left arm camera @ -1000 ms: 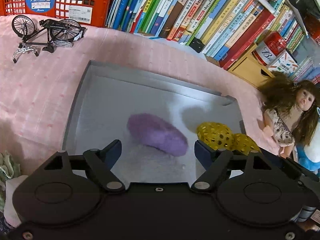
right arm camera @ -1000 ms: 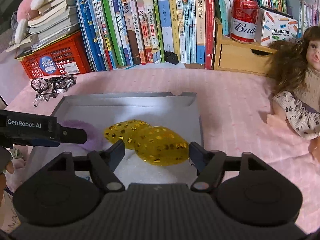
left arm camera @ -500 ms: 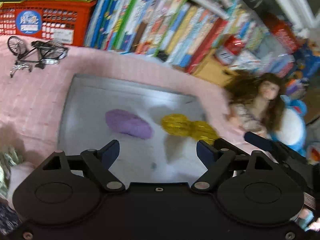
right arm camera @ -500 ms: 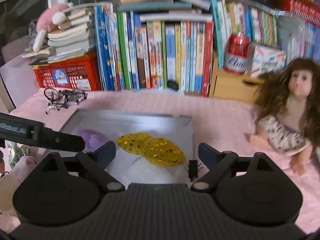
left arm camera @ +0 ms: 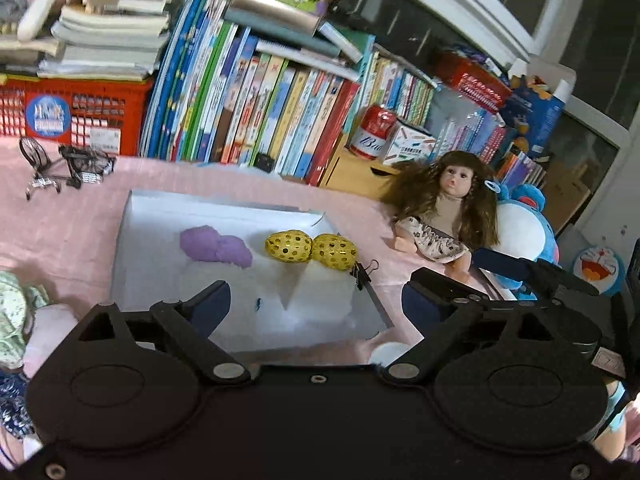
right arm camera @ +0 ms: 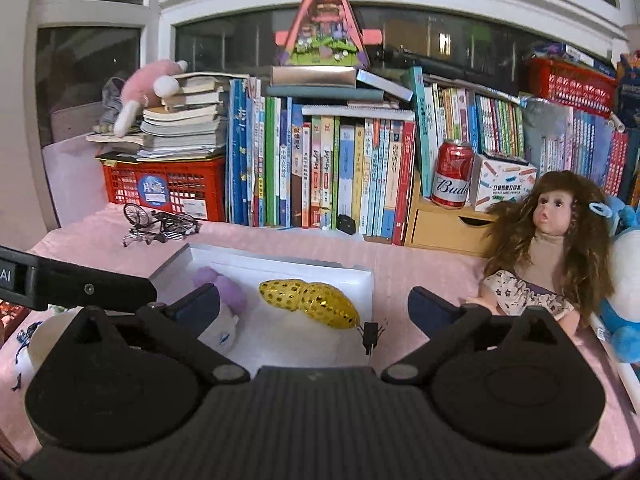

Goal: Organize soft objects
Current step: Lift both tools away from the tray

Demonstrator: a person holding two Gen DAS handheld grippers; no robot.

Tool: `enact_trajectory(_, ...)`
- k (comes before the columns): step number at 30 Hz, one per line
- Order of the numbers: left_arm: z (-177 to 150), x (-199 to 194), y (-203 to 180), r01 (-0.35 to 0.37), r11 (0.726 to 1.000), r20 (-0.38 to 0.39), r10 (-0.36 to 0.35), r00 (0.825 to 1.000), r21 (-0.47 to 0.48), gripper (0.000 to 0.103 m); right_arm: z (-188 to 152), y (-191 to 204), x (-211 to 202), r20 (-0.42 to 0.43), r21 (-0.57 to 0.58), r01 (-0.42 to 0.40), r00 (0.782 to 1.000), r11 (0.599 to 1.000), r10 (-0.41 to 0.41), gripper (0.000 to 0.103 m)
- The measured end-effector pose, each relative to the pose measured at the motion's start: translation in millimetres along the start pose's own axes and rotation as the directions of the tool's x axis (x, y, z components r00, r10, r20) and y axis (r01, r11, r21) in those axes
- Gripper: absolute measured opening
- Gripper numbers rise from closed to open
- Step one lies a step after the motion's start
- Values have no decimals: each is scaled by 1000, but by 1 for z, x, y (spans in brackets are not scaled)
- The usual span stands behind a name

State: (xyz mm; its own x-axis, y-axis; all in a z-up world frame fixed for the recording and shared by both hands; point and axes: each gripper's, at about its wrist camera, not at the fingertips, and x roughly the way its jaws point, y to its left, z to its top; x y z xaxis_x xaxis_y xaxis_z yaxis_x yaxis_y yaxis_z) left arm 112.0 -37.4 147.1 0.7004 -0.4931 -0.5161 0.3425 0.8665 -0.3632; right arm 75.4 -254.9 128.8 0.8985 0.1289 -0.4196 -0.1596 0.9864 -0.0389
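Pink ribbed cloth over the tabletop, and on it a white-lined grey tray showing a soft purple lump next to a shiny yellow-gold pair of cushions spotted with dark dots. Both tools are matte black with dark blue pads, the left tool and the right tool alike. Behind, a red crate with a round blue sticker, a red-and-white can, a brown-haired doll in a cream flower-print dress with a blue hair clip, and a black model bicycle.
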Motion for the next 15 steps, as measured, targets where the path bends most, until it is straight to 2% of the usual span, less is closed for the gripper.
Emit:
enact_trajectory(9,-40,-34,-1,-32,998,87,28,996,51,96,-26,21,-36,74,-61,21,997,998,-17,103)
enact_trajectory(15,-63,-57,9,-70,996,161,59,985,62,97,-41,28,-56,130,-75,82,989,994,-72,103)
